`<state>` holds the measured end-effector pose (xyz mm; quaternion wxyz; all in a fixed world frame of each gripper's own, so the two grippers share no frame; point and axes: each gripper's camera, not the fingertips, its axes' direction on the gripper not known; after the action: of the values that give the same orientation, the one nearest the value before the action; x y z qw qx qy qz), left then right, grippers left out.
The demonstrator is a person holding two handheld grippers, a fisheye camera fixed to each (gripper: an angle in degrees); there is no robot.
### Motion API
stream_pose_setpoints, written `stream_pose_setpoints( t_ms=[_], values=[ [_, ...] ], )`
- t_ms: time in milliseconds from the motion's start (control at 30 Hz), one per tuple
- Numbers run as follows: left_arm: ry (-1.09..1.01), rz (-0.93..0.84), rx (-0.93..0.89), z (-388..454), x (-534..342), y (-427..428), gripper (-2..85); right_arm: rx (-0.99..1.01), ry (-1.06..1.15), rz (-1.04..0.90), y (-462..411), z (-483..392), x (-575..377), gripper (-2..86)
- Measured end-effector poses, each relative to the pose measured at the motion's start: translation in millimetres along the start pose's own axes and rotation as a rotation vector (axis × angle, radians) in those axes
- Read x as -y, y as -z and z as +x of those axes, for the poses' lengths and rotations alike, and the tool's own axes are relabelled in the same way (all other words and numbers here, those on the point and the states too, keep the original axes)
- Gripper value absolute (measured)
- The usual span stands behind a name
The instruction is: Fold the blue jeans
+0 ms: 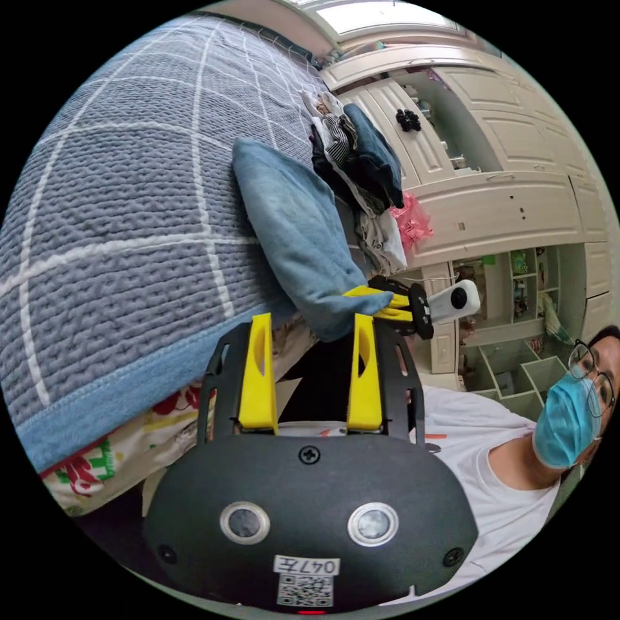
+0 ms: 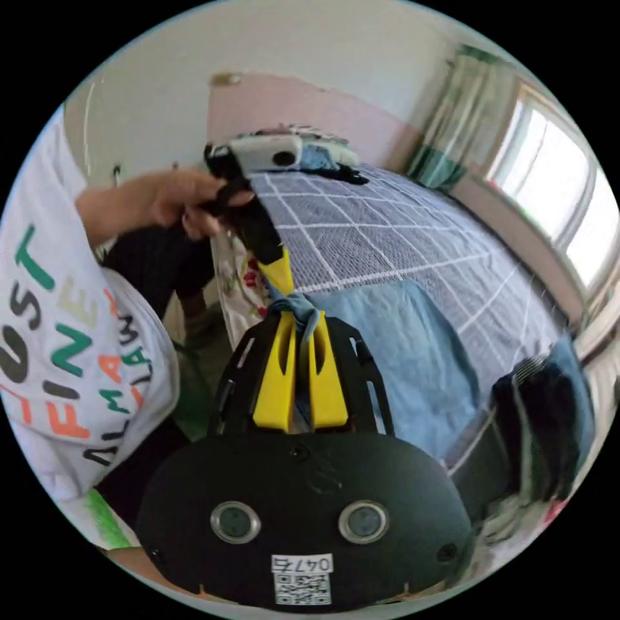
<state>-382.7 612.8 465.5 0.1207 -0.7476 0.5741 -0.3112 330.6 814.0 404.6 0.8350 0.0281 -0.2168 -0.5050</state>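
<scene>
My left gripper [image 1: 311, 323] has its jaws spread wide, holding nothing; the blue jeans [image 1: 294, 232] lie just beyond them on the bed [image 1: 116, 213]. My right gripper [image 2: 302, 326] is clamped on the jeans' bunched end.

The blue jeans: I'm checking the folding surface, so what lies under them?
The blue jeans lie on a grey checked quilt; the quilt beneath the denim is hidden.
</scene>
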Motion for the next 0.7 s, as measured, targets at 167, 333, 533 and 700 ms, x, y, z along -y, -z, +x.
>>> stream_pose_setpoints(
  t_ms=[167, 333, 533, 700],
  values=[
    [0.03, -0.02, -0.103, -9.9, 20.5, -8.7, 16.3, 0.007, -0.038, 0.048, 10.5, 16.6, -15.2, 1.0],
    [0.071, 0.014, -0.242, -23.6, 20.0, -6.7, 18.0, 0.026, 0.097, 0.024, 9.5, 13.2, -21.6, 1.0],
    [0.11, -0.014, -0.215, -29.0, 25.1, -23.9, 18.0, 0.127, 0.149, 0.016, -3.1, 13.9, -20.7, 3.3],
    [0.053, -0.038, 0.001, -6.3, 31.5, -48.7, 11.0, 0.139, 0.363, -0.028, 6.3, -12.3, -12.5, 3.7]
  ],
)
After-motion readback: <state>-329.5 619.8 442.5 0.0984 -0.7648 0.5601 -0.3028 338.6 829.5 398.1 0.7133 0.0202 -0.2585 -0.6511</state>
